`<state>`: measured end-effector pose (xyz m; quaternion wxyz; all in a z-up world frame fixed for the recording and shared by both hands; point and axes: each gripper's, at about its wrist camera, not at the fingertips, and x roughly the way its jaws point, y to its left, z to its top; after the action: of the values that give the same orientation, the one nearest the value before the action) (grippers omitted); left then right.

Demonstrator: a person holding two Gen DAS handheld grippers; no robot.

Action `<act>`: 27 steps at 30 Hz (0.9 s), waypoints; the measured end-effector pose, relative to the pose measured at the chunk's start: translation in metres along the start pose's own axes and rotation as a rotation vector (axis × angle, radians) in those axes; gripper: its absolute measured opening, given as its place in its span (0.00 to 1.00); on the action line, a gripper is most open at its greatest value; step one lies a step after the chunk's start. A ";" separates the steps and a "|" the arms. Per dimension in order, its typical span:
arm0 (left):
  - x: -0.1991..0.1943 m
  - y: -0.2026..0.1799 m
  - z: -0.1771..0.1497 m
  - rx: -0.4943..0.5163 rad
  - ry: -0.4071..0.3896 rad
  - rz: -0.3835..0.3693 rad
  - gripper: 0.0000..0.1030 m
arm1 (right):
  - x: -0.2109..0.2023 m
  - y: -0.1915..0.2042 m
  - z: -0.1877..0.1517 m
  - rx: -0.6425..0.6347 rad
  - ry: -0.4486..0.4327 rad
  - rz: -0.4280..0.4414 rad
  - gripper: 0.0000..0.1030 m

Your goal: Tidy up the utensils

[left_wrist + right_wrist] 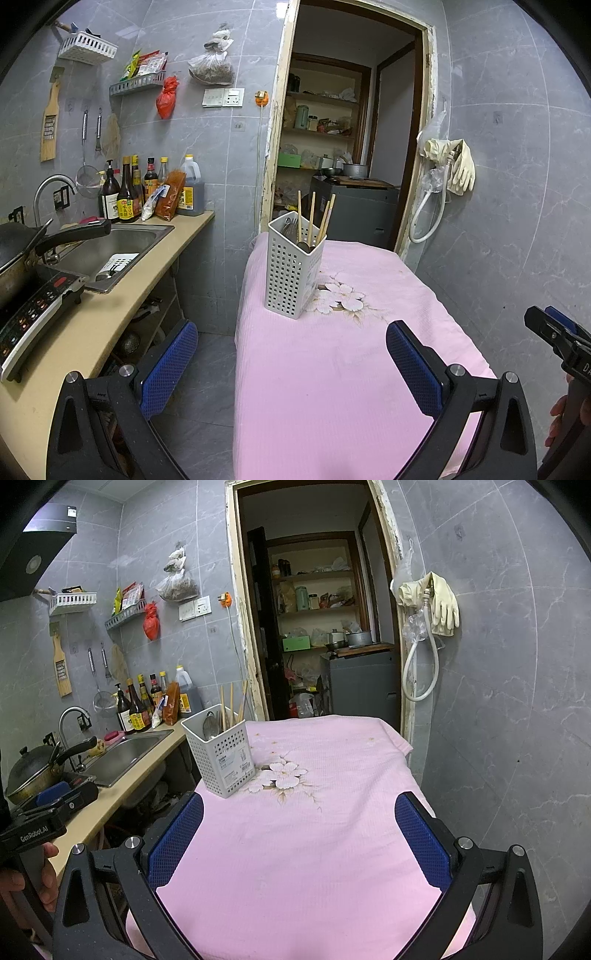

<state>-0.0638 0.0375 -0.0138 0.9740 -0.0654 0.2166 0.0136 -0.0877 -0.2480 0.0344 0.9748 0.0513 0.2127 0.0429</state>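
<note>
A white perforated utensil holder (293, 269) stands upright on the pink-covered table (332, 387), near its far left side. Several wooden chopsticks (313, 218) and metal spoons (301, 243) stand in it. It also shows in the right wrist view (221, 757), with chopsticks (231, 705) and a spoon (210, 723). My left gripper (291, 336) is open and empty, held back from the holder above the table's near left edge. My right gripper (299, 808) is open and empty above the table's near end. The holder is ahead and left of it.
A counter (122, 306) runs along the left with a sink (110, 247), a wok (14, 254), an induction cooker (33, 317) and sauce bottles (127, 195). An open doorway (351, 147) lies behind the table. The tiled wall (498, 701) with hanging gloves (443, 605) borders the right.
</note>
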 end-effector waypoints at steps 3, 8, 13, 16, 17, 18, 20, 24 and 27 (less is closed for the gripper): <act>-0.001 0.000 0.000 -0.001 -0.001 0.000 1.00 | -0.001 0.000 0.000 -0.001 0.000 0.000 0.99; 0.000 -0.001 -0.001 0.002 0.003 -0.002 1.00 | 0.000 -0.001 0.000 -0.002 0.001 0.000 0.99; 0.000 -0.002 -0.001 0.003 0.007 0.001 1.00 | 0.001 -0.002 -0.002 -0.002 0.004 0.002 0.99; 0.002 -0.003 -0.002 0.017 0.023 0.012 1.00 | 0.001 -0.002 -0.003 -0.002 0.005 0.002 0.99; 0.003 -0.005 -0.002 0.024 0.028 0.012 1.00 | 0.000 -0.002 -0.004 -0.002 0.007 0.002 0.99; 0.005 -0.006 -0.002 0.031 0.033 0.010 1.00 | 0.001 -0.002 -0.004 -0.002 0.007 0.002 0.99; 0.007 -0.007 -0.002 0.039 0.037 0.005 1.00 | 0.001 -0.002 -0.006 -0.002 0.010 0.002 0.99; 0.010 -0.010 -0.002 0.050 0.044 0.001 1.00 | 0.002 -0.003 -0.009 -0.003 0.016 0.002 0.99; 0.013 -0.010 -0.001 0.054 0.049 -0.001 1.00 | 0.002 -0.004 -0.012 -0.003 0.022 0.000 0.99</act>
<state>-0.0520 0.0276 -0.0193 0.9698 -0.0396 0.2406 0.0057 -0.0902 -0.2503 0.0225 0.9725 0.0494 0.2235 0.0437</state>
